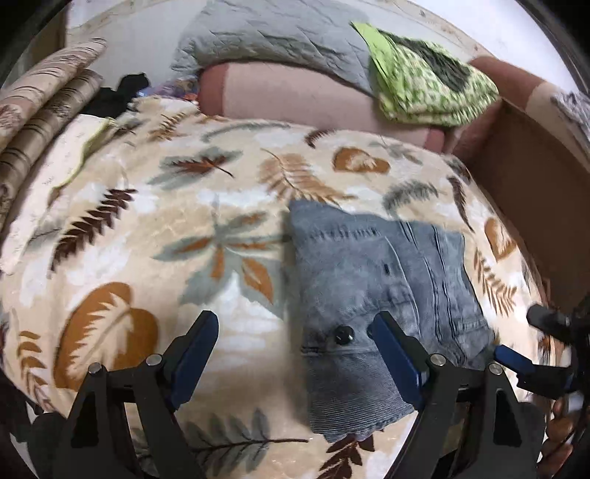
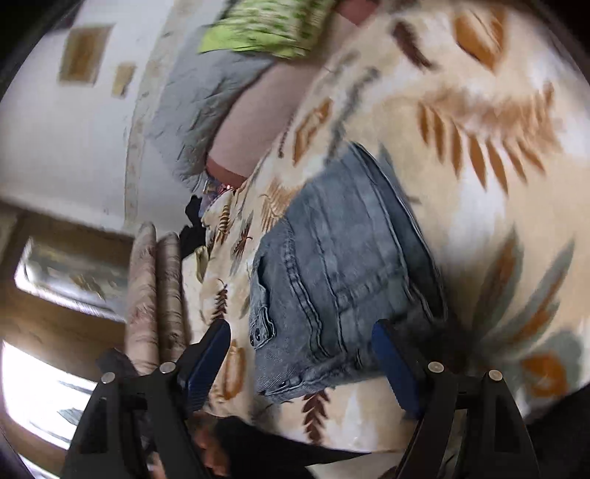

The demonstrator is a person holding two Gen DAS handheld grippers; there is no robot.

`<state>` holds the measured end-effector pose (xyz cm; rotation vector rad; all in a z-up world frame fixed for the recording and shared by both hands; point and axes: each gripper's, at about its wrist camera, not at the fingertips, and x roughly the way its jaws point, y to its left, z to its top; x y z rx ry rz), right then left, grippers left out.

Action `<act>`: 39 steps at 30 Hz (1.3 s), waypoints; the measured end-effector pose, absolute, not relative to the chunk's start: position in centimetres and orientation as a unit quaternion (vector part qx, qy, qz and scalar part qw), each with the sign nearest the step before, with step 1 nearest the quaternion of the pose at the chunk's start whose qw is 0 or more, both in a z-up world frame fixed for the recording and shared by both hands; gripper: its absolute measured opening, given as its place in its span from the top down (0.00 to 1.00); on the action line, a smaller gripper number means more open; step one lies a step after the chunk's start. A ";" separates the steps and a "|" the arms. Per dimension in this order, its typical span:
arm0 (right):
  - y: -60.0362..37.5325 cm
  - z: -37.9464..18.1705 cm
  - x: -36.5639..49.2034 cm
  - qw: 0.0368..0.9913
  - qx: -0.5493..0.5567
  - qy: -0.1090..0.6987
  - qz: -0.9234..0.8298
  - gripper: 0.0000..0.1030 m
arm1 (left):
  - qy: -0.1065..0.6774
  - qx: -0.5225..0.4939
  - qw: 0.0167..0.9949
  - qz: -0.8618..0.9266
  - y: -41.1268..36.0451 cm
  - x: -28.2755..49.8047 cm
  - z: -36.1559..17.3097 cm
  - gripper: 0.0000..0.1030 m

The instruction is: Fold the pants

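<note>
The grey-blue denim pants (image 1: 379, 291) lie folded into a compact rectangle on the leaf-patterned blanket (image 1: 155, 235), waistband and dark button nearest the camera. My left gripper (image 1: 295, 331) is open above the blanket, its right finger over the pants' near edge, holding nothing. My right gripper (image 1: 516, 339) shows at the right edge of the left wrist view, open, beside the pants. In the right wrist view the pants (image 2: 332, 280) lie ahead between the open fingers of my right gripper (image 2: 300, 342), which hold nothing. That view is tilted and blurred.
A green patterned cloth (image 1: 424, 81) lies on a pink bolster (image 1: 295, 95) at the back, under a grey quilt (image 1: 265, 33). Striped pillows (image 1: 48, 107) stand at the left. A brown bed board (image 1: 531, 191) runs along the right. A dark garment (image 1: 114, 95) lies far left.
</note>
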<state>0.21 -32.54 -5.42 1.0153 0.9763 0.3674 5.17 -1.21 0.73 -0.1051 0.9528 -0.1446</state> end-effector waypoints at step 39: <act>-32.7 -0.6 0.1 0.844 0.304 0.437 0.059 0.85 | 0.520 0.049 0.848 -0.086 -6.4 5.8 -3.7 0.05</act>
